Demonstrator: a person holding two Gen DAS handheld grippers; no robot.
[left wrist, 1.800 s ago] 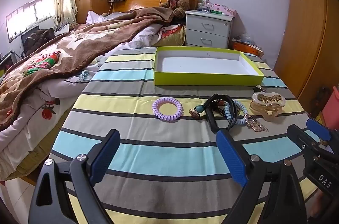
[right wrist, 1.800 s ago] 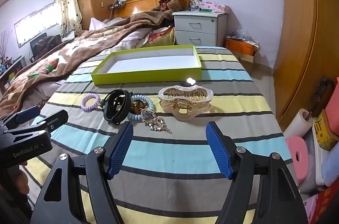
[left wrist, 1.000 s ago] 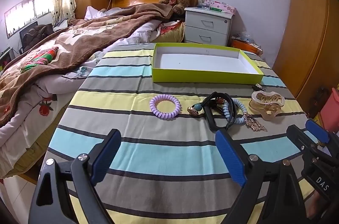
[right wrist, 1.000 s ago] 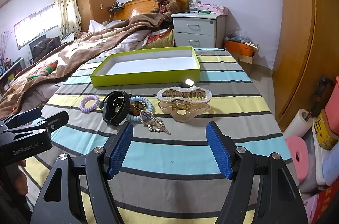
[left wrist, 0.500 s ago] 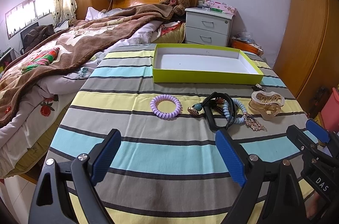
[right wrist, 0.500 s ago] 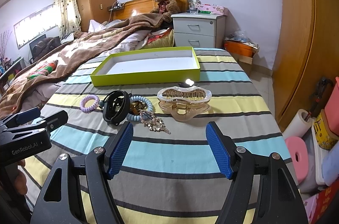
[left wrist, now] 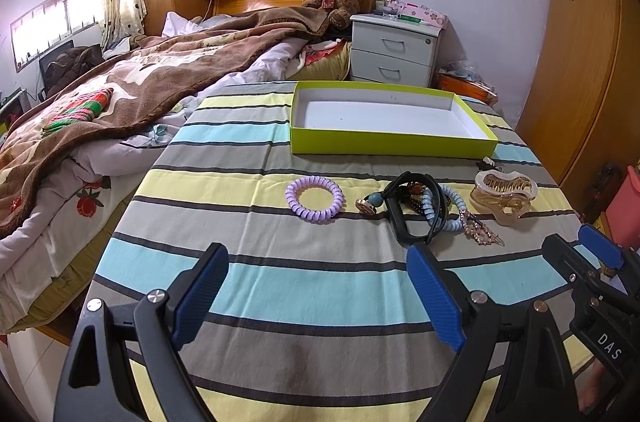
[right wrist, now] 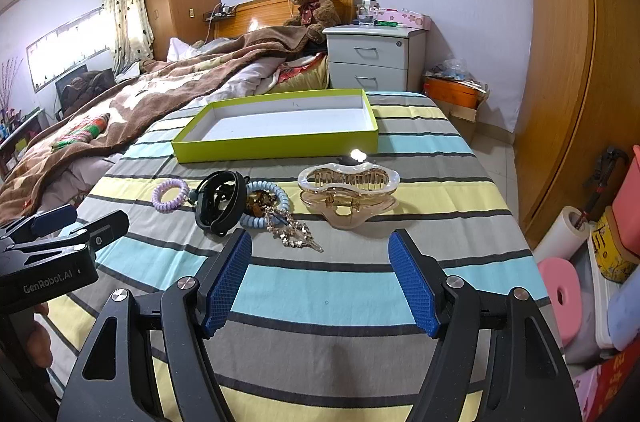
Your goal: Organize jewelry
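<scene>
A green tray (left wrist: 392, 142) with a white, empty floor stands at the far side of the striped table (left wrist: 280, 286); it also shows in the right wrist view (right wrist: 276, 146). In front of it lie a purple coil hair tie (left wrist: 315, 198), a black band (left wrist: 412, 210), a blue coil tie (left wrist: 444, 218), a gold beaded piece (left wrist: 482, 234) and a clear amber claw clip (left wrist: 505, 191). In the right wrist view the claw clip (right wrist: 349, 191) is just ahead. My left gripper (left wrist: 316, 296) and right gripper (right wrist: 320, 280) are open and empty, short of the pile.
A bed with a brown blanket (left wrist: 132, 94) adjoins the table's left side. A white nightstand (left wrist: 394, 50) stands behind the tray. A wooden wardrobe (right wrist: 568, 62) is to the right, with boxes and a pink stool (right wrist: 564, 290) on the floor.
Both views shifted only slightly. The jewelry has not moved and both grippers stay open.
</scene>
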